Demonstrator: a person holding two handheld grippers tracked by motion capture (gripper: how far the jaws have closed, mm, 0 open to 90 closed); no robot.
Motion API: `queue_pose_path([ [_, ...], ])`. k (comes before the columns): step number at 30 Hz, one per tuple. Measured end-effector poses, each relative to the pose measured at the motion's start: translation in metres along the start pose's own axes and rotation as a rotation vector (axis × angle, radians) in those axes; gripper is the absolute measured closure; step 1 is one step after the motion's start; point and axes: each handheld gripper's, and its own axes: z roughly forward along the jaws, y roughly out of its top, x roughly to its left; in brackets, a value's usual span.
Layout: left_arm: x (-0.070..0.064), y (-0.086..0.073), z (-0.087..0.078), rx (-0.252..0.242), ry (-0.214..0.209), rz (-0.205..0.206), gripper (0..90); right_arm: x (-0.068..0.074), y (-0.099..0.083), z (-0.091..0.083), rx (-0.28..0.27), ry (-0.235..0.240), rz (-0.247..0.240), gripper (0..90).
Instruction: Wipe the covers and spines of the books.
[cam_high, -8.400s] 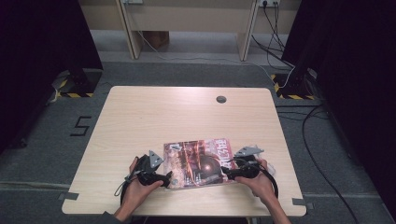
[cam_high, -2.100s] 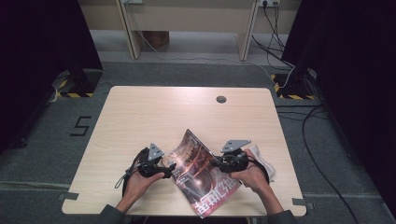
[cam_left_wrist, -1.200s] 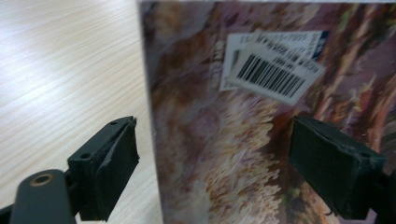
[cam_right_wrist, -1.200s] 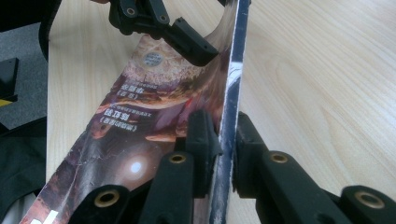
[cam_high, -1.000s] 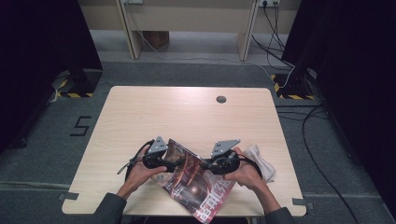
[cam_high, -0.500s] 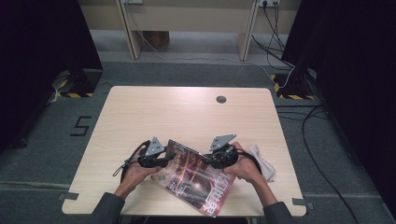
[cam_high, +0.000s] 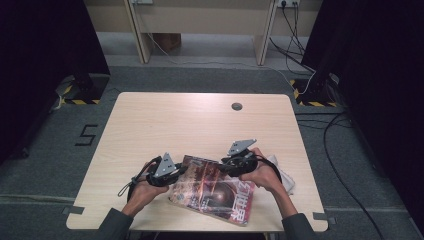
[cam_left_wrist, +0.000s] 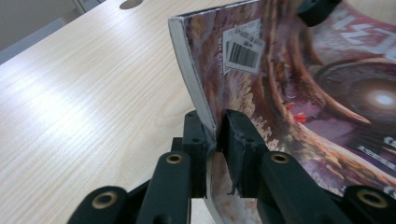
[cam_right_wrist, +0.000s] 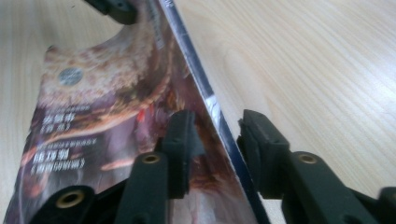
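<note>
Left gripper (cam_left_wrist: 215, 133) pinches magazine (cam_high: 215, 187) edge; right gripper (cam_right_wrist: 215, 135) open astride spine. Close right squarely before lifting.

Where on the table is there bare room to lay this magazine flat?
The far half of the table is bare, from the magazine up to the round cable hole near the far edge. The near-left corner is free too. It is crowded near-right: a white cloth lies beside the right gripper.
</note>
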Motion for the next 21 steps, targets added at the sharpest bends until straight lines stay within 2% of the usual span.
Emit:
queue_pose_path([
  [2,-0.002,0.0,-0.003,-0.01,0.001,-0.005,80.6,-0.001,0.0,-0.001,-0.005,-0.001,0.016,56.0],
  [3,-0.003,0.0,-0.005,-0.012,0.003,-0.007,81.5,-0.003,-0.001,-0.005,-0.022,-0.021,0.055,52.7],
  [7,-0.005,-0.002,-0.012,-0.027,-0.002,-0.001,82.7,-0.003,-0.002,-0.009,-0.043,0.003,0.052,49.2],
  [8,-0.007,-0.002,-0.013,-0.03,0.009,0.001,82.7,-0.002,-0.002,-0.01,-0.048,0.005,0.052,49.1],
  [10,-0.008,-0.002,-0.016,-0.027,0.02,0.007,82.8,-0.001,-0.001,-0.01,-0.039,-0.015,0.048,46.0],
  [11,-0.009,-0.003,-0.018,-0.029,0.032,0.006,83.0,-0.001,0.0,-0.01,-0.035,-0.027,0.061,43.6],
  [12,-0.008,-0.004,-0.019,-0.031,0.036,-0.001,83.3,-0.002,0.002,-0.016,-0.064,-0.058,0.106,41.0],
  [16,-0.009,-0.008,-0.026,-0.032,0.045,-0.005,84.1,-0.004,0.001,-0.028,-0.104,-0.064,0.16,38.6],
  [17,-0.009,-0.009,-0.027,-0.036,0.043,-0.011,84.1,-0.004,-0.001,-0.033,-0.102,-0.076,0.18,38.3],
  [18,-0.009,-0.01,-0.028,-0.036,0.038,-0.017,84.1,-0.006,-0.009,-0.043,-0.093,-0.118,0.215,37.1],
  [19,-0.01,-0.011,-0.028,-0.038,0.043,-0.02,84.1,-0.006,-0.009,-0.043,-0.093,-0.118,0.215,37.1],
  [20,-0.011,-0.012,-0.029,-0.034,0.039,-0.017,84.2,-0.008,-0.018,-0.051,-0.085,-0.163,0.249,36.3],
  [21,-0.012,-0.012,-0.029,-0.029,0.037,-0.009,84.2,-0.008,-0.018,-0.051,-0.085,-0.163,0.249,36.3],
])
